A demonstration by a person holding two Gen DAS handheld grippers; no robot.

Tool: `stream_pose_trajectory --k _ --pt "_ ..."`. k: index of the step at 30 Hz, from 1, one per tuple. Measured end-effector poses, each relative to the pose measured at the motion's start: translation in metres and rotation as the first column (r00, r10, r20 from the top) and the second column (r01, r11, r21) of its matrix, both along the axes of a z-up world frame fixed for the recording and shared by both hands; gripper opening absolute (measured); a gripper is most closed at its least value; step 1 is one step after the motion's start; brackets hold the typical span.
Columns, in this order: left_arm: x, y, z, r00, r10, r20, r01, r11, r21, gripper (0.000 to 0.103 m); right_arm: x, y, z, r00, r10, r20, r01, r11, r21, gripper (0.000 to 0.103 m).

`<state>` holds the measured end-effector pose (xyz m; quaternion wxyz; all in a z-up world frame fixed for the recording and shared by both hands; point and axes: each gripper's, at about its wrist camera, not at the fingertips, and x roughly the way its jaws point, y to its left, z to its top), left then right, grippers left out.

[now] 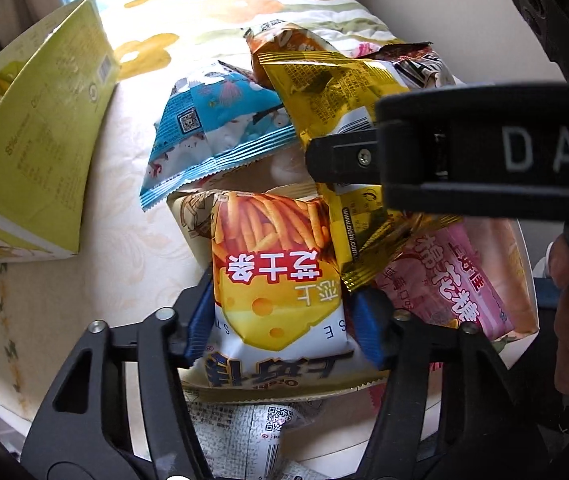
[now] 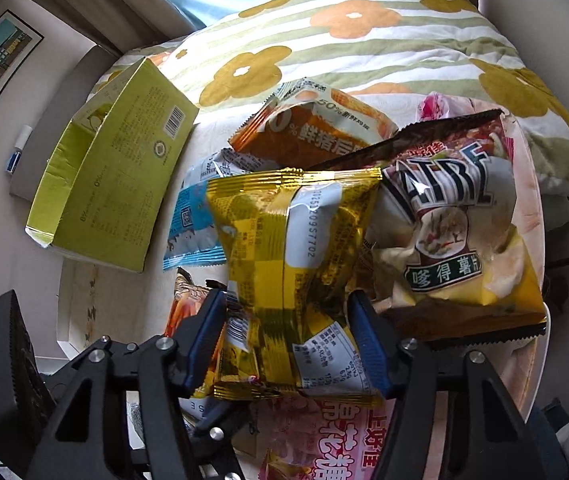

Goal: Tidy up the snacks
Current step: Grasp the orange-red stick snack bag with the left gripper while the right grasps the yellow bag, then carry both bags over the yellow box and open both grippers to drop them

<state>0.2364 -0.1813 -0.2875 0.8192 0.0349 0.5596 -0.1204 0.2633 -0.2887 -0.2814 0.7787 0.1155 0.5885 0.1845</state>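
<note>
Nearest in the left wrist view, the left gripper clasps the cheese-stick packet, its blue pads pressed against both sides of the bag, which lies at the near end of the snack pile. Beside it on the right lies a pink marshmallow bag, and the right gripper reaches in from the right above the pile. In the right wrist view, the right gripper grips the gold foil packet by its lower part, pads pressing in on both sides so the foil crumples between them. Just beyond sit a blue-and-white packet to the left and a dark potato-chip bag to the right, with an orange packet behind them. Left of the pile an open yellow-green carton lies on its side on the pale tablecloth. Farthest back is a flowered, striped quilt.
</note>
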Motion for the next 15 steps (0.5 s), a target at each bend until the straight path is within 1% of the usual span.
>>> stream_pose_trajectory --k 3,6,8,9,11,15 --pt "0.002 -0.002 0.002 1.000 -0.001 0.007 0.001 1.000 0.009 0.046 0.002 0.001 0.001 1.000 0.001 0.003 -0.001 1.000 -0.001 0.057" --pt "-0.006 0.003 0.006 1.000 0.001 0.014 -0.001 1.000 0.015 0.044 0.001 -0.001 0.001 1.000 0.001 0.005 -0.001 1.000 0.007 0.054" --pt "-0.009 0.002 0.013 1.000 0.006 0.024 -0.006 1.000 0.024 0.042 0.001 -0.004 0.001 1.000 0.002 0.008 -0.002 1.000 0.007 0.046" --pt "-0.009 0.002 0.016 1.000 0.007 0.030 -0.008 1.000 0.023 0.042 0.001 -0.005 0.002 1.000 0.001 0.006 -0.001 1.000 0.013 0.045" --pt "-0.016 0.005 0.016 0.999 0.009 0.037 -0.010 1.000 0.023 0.042 0.001 -0.007 0.002 1.000 -0.005 0.003 0.005 1.000 0.030 0.043" --pt "-0.021 0.005 0.022 0.999 0.002 0.048 -0.003 1.000 0.030 0.042 0.000 -0.009 0.006 1.000 -0.017 0.014 0.016 0.999 0.050 0.042"
